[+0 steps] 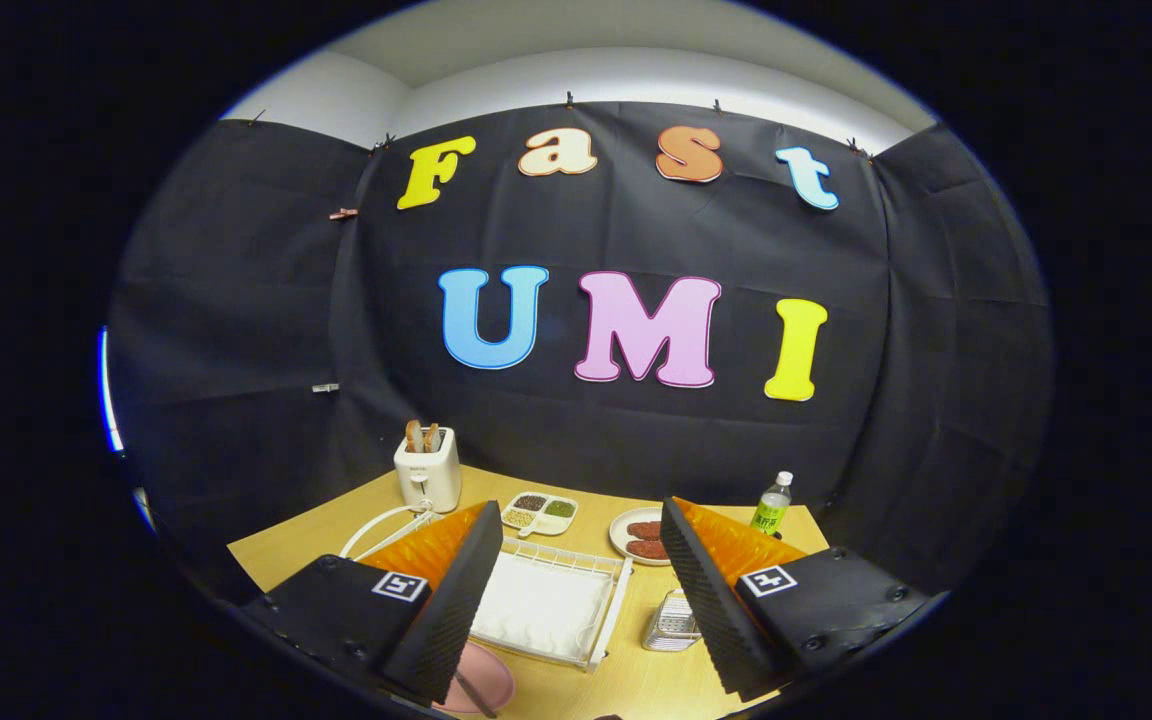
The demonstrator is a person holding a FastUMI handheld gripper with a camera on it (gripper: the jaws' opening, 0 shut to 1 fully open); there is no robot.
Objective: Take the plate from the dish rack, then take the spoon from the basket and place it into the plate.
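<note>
Tongs hang spread wide above the near part of the worktop, fingers well apart and gripping nothing. Between them lies the dish rack, a white wire frame with a pale flat tray floor; no plate stands in it. Nearer than the rack, at the worktop's near edge and partly hidden under the left finger, sits the pink plate, round and smooth, with a thin dark handle-like thing slanting across its rim. This may be the spoon, but too little of it shows to be sure. Just inside the right finger stands the basket, a small metal mesh holder with a shiny ribbed look.

Judging by the empty rack and the plate set down, the first step seems done, and the spoon step is either closing or finished. If the spoon is still to fetch, the next move would call for lowering over the basket and pinching a slim, slippery handle squarely.

Toward the far edge stand a white toaster holding slices, a divided dish of grains, a plate of brown patties and a clear bottle.
</note>
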